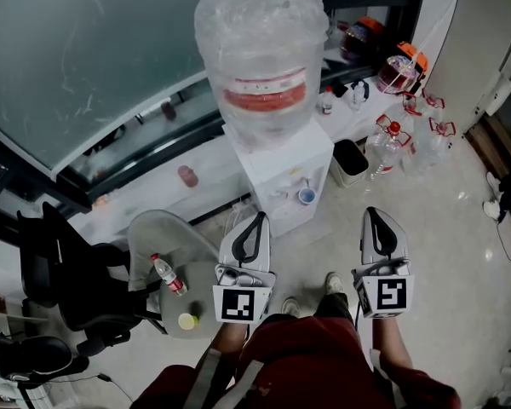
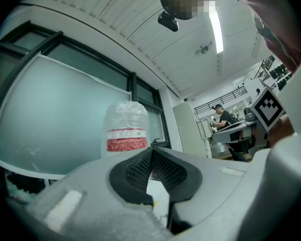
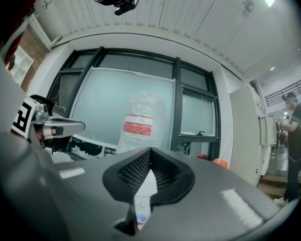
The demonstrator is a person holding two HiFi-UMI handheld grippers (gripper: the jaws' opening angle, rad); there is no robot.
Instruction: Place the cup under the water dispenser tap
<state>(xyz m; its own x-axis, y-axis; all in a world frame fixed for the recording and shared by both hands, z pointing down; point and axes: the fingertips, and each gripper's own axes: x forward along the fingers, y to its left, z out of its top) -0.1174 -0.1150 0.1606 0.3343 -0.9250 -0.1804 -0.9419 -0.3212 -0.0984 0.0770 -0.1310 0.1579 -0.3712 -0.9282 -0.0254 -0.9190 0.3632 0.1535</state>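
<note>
The white water dispenser (image 1: pixel 283 170) stands ahead of me with a big clear bottle (image 1: pixel 260 58) on top. A small cup with a blue rim (image 1: pixel 307 196) sits in the dispenser's tap recess. My left gripper (image 1: pixel 256 217) points at the dispenser's base, shut and empty. To its right, my right gripper (image 1: pixel 376 213) is also shut with nothing in it. In the right gripper view the cup (image 3: pixel 140 218) shows low down, behind the closed pads (image 3: pixel 135 170), with the bottle (image 3: pixel 139 125) above. The left gripper view shows the bottle (image 2: pixel 126 129) over its closed pads (image 2: pixel 138 170).
A small round table (image 1: pixel 153 237) at my left holds a plastic bottle (image 1: pixel 167 273) and a yellow lid (image 1: pixel 186 320). A black office chair (image 1: pixel 64 279) stands beyond it. A dark bin (image 1: pixel 351 162) and several water jugs (image 1: pixel 399 143) stand right of the dispenser. A person (image 2: pixel 223 118) works far off.
</note>
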